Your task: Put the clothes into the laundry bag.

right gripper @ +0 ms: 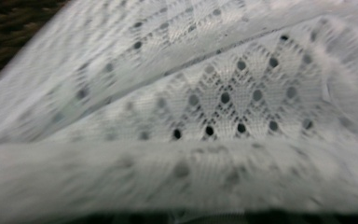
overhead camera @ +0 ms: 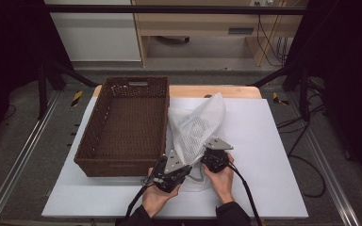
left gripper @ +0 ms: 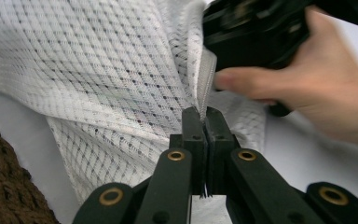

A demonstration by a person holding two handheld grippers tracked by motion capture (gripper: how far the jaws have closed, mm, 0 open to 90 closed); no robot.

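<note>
A white mesh bag (overhead camera: 198, 125) lies on the white board to the right of the basket, its far corner raised into a peak. My left gripper (overhead camera: 187, 168) is at the bag's near edge. In the left gripper view its jaws (left gripper: 204, 116) are shut on a seam of the mesh (left gripper: 98, 84). My right gripper (overhead camera: 213, 151) is close beside it on the right, nose against the bag. Blurred mesh (right gripper: 214, 102) lies right in front of the right gripper's camera and hides its jaws. The right hand (left gripper: 317, 93) and its gripper body show at the upper right of the left gripper view.
A brown woven basket (overhead camera: 122, 162) stands empty on the left half of the white board (overhead camera: 264, 165), its right wall next to the bag. The basket's corner (left gripper: 4, 186) is near the left gripper. Bare board lies to the right of the hands.
</note>
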